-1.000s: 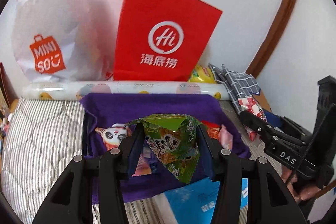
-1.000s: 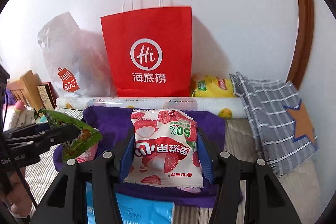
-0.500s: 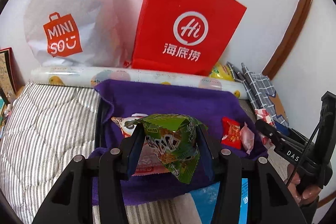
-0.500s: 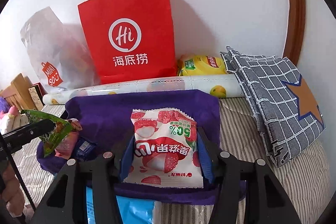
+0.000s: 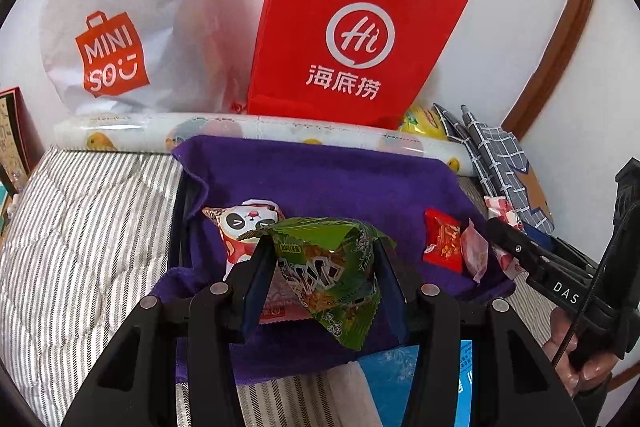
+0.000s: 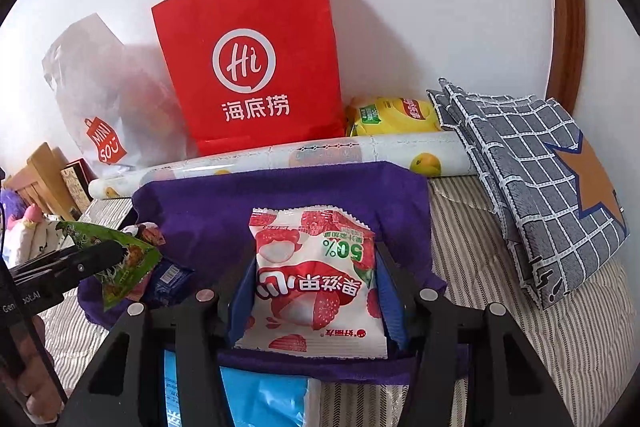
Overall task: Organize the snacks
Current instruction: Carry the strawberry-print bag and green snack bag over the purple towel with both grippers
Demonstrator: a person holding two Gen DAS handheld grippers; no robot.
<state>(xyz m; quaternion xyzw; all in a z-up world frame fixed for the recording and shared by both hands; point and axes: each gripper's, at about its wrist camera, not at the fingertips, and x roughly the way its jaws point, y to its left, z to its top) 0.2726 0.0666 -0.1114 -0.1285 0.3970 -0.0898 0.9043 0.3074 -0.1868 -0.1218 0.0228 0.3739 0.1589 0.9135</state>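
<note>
- Two snack packets are held up at once — one in each set of tongs, both above a purple fleece cloth (image 5: 328, 179) spread on a grey-and-white striped bed cover (image 5: 92, 227).
- Left tongs (image 5: 320, 267) are clamped on a crinkled green foil snack packet (image 5: 332, 271), which hangs between the blue pads, tilted, over the cloth's left part.
- Right tongs (image 6: 316, 291) are clamped on a white-and-red strawberry jelly packet (image 6: 316, 283), held flat with its print upside down to the camera.
- Lying on the cloth: a panda-face snack packet (image 5: 244, 223) just behind the green one, and, well apart to the right, a small red sachet (image 5: 442, 241) touching a small pink sachet (image 5: 474, 253).
- Seen from the right wrist, a dark blue wrapper (image 6: 168, 281) lies on the cloth beside the green packet.
- Behind the cloth lies a long fruit-printed roll (image 5: 256, 131); against the wall stand a red paper carrier bag (image 5: 352, 31) and a white plastic shopping bag (image 5: 120, 19).
- Near the right end of the roll — a yellow snack bag (image 6: 392, 117) and a grey checked fabric bag (image 6: 532, 179).
</note>
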